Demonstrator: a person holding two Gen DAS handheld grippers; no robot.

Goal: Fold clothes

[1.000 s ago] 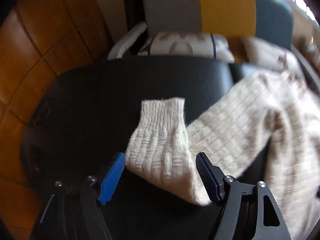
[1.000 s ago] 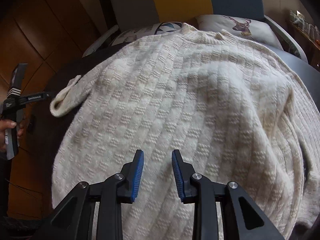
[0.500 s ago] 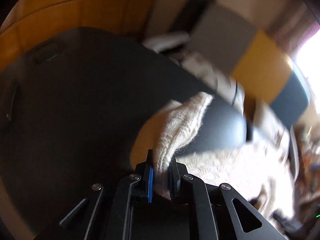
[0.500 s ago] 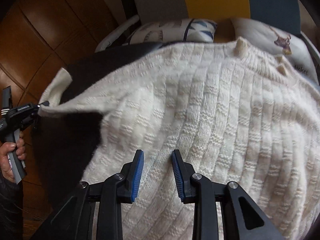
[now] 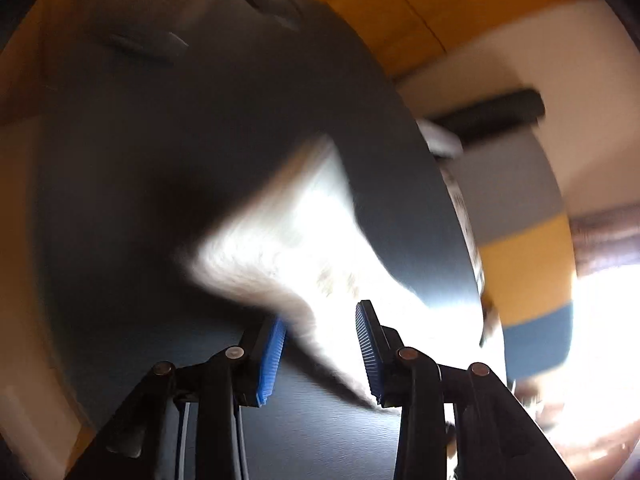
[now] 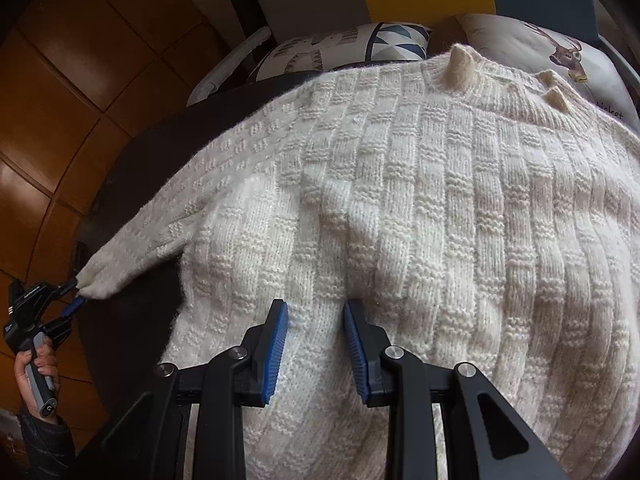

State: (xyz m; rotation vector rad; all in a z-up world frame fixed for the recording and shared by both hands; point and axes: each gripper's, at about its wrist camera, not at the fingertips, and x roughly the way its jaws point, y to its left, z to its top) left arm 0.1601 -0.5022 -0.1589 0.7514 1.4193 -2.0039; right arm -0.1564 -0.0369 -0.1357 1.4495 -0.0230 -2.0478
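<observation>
Right wrist view: my left gripper point(image 6: 76, 292), jaws parted around the cuff, draws the sweater point(image 6: 420, 220) sleeve toward eight o'clock, my right gripper point(image 6: 316, 344) open.

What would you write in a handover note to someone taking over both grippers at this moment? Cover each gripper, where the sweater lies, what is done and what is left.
Left gripper: open, the sleeve's cuff between its fingers, not clamped.
Right gripper: open, over the sweater's near edge; contact cannot be told.
Sweater: cream knit, spread on the dark table, collar towards the cushions. One sleeve is stretched straight out to the left.
Done: body laid out, that sleeve extended.
Left: no fold is visible yet. The other sleeve is out of view, so check it first.
</observation>
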